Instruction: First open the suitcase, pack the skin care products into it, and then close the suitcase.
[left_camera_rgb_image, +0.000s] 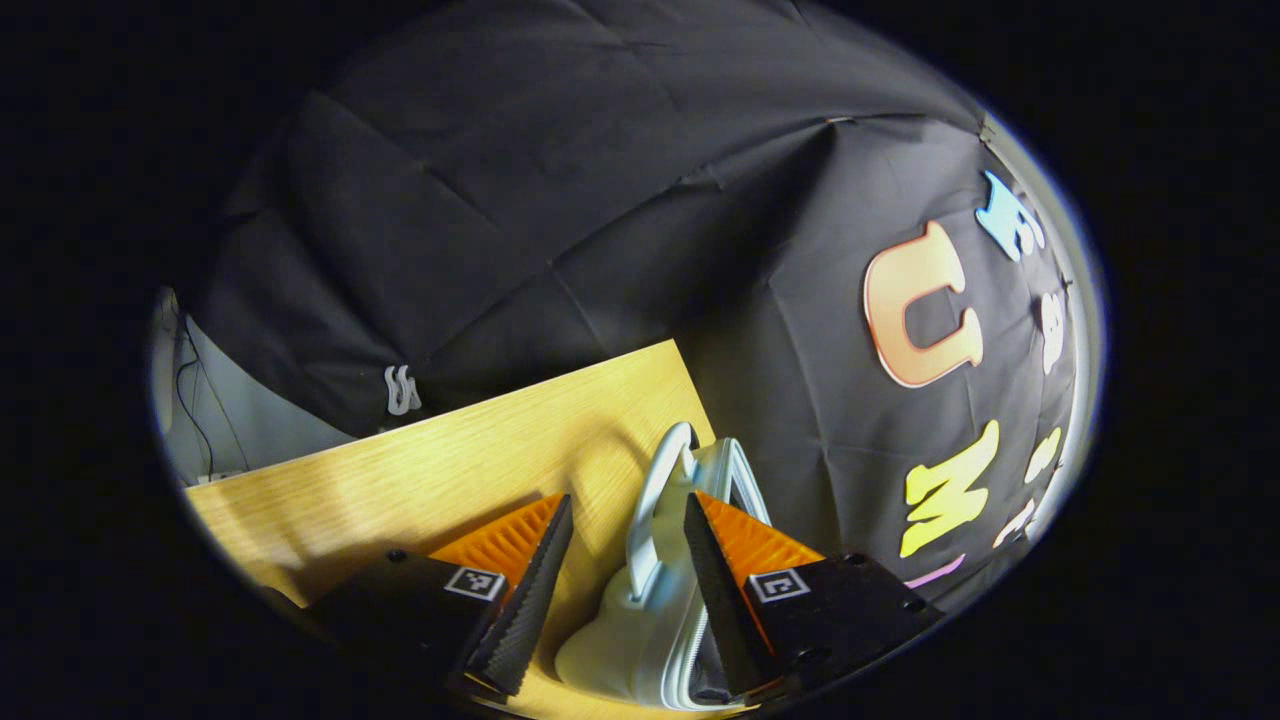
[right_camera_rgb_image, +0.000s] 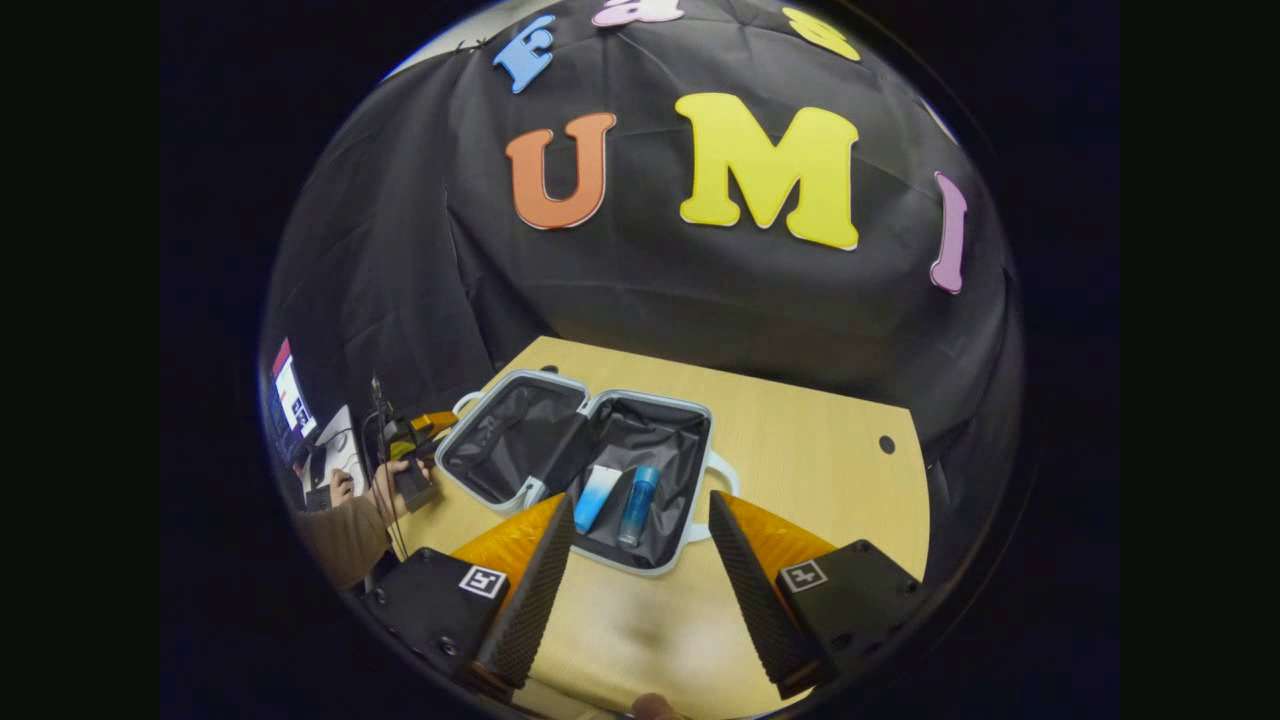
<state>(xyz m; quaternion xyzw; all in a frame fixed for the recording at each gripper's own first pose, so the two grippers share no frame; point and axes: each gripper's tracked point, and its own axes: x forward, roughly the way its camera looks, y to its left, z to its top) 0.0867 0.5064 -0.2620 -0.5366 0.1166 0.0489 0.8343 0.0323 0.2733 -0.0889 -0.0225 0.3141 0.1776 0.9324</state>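
Note:
In the right gripper view the pale grey suitcase (right_camera_rgb_image: 690, 530) lies open flat on the wooden table (right_camera_rgb_image: 820, 470), its black lining showing. In its right half lie a white-and-blue tube (right_camera_rgb_image: 597, 497) and a blue bottle (right_camera_rgb_image: 638, 505) side by side. My right gripper (right_camera_rgb_image: 640, 525) hovers open above the table, just in front of the case. The left gripper (right_camera_rgb_image: 412, 440), held by a hand, sits at the left half's outer edge. In the left gripper view my left gripper (left_camera_rgb_image: 625, 545) is open, with the suitcase's handle (left_camera_rgb_image: 650, 500) and shell (left_camera_rgb_image: 625, 640) between its fingers, which stand apart from the handle.
A person's hand and brown sleeve (right_camera_rgb_image: 350, 530) are at the table's left edge, with a lit screen (right_camera_rgb_image: 290, 395) and cables behind. A small hole (right_camera_rgb_image: 886, 444) marks the table's far right. Bare tabletop (left_camera_rgb_image: 400, 480) stretches left of the left gripper.

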